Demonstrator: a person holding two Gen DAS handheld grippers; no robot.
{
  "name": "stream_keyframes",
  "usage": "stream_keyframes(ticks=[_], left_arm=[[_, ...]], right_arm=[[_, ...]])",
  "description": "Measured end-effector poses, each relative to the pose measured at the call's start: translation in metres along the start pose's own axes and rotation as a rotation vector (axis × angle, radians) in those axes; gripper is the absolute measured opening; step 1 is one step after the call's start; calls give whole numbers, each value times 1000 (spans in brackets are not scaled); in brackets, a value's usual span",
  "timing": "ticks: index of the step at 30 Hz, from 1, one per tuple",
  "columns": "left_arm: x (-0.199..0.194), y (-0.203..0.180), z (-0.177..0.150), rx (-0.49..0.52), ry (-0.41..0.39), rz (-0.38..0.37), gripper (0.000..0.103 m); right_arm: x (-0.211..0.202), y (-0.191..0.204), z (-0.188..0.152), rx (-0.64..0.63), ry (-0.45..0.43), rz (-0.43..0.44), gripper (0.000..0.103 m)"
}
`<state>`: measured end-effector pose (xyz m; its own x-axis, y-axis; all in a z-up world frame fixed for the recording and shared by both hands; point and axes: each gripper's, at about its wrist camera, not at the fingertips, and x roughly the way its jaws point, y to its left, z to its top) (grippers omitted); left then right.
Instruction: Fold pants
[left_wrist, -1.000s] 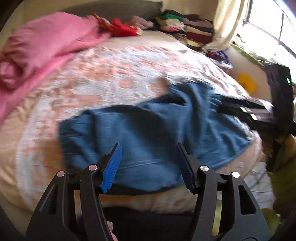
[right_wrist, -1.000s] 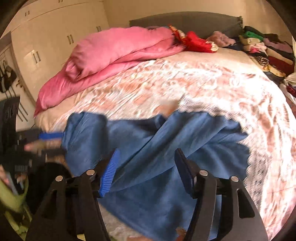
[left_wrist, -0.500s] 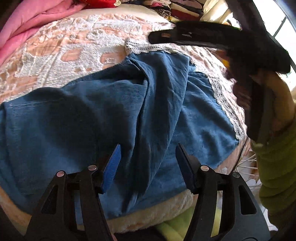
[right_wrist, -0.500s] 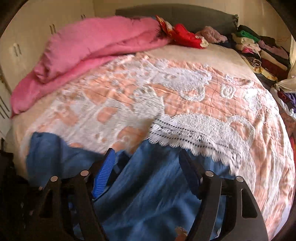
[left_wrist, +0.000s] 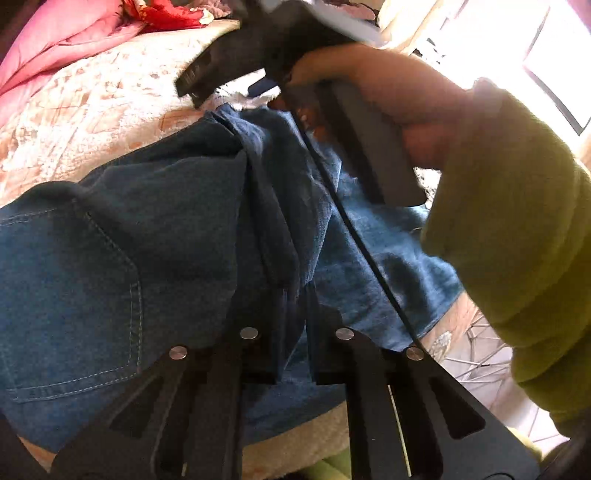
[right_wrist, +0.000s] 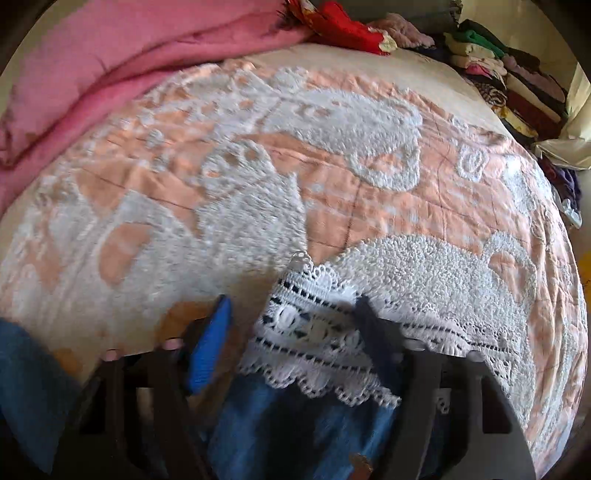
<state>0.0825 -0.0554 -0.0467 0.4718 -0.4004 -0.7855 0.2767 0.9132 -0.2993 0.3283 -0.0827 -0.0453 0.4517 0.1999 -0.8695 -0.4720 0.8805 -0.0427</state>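
Peach-and-white lace bedding covers the bed (right_wrist: 369, 206), with a pink duvet (right_wrist: 110, 62) bunched along its far left side and stacks of folded clothes (right_wrist: 517, 81) at the far right. Across the near edge of the bed lie the blue denim pants (left_wrist: 147, 240), back pocket up on the left and a thick ridge of doubled cloth running through the middle. Its white lace hem (right_wrist: 317, 332) shows in the right wrist view. The left gripper (left_wrist: 291, 332) has its 2 fingers drawn close together on that ridge near the bed's edge, apparently pinching the denim so the fold keeps its line. The right gripper (right_wrist: 291, 332) sits at the far end of the pants, its fingers spread wide on either side of the lace hem and gripping nothing; the left view shows it held by a hand in a green sleeve (left_wrist: 517, 240). My guess is that it is about to take the hem, so both ends can be moved together.
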Motion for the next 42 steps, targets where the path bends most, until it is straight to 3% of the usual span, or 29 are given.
stream_keyframes(ticks=[3,5,9,11,16,19,21,22,23,24,29,34,42], left_arm=[[-4,0,-3,10,-20,13,4],[-5,2,-5,4,-19,10,4],[-5,2,-6,-4,-24,20,5],[-4,1,-6,-4,-29,30,12],[0,5,-7,-4,-39,58,23],[0,7,-7,3,-44,76,23],[-1,4,-5,16,-41,96,21],[0,0,-4,23,-42,109,7],[-1,-2,-3,31,-43,108,0],[-3,-4,-3,47,-52,105,0],[-27,-16,-5,157,-93,142,0],[-43,-15,-8,224,-46,168,0],[-31,-26,-20,276,38,175,0]], right_arm=[[2,-11,-1,13,-16,37,32],[-5,-22,-3,33,-26,73,9],[-37,-44,-16,88,-97,115,8],[-59,-58,-26,128,-133,134,8],[-117,-99,-66,238,-225,162,8],[-148,-121,-94,297,-264,171,8],[-165,-132,-114,321,-286,158,8],[-171,-135,-122,329,-292,149,8],[-182,-141,-138,347,-299,138,8],[-188,-145,-150,362,-302,141,8],[-212,-152,-212,421,-273,143,8],[-201,-140,-263,462,-173,158,8],[-187,-140,-301,531,-120,189,8]])
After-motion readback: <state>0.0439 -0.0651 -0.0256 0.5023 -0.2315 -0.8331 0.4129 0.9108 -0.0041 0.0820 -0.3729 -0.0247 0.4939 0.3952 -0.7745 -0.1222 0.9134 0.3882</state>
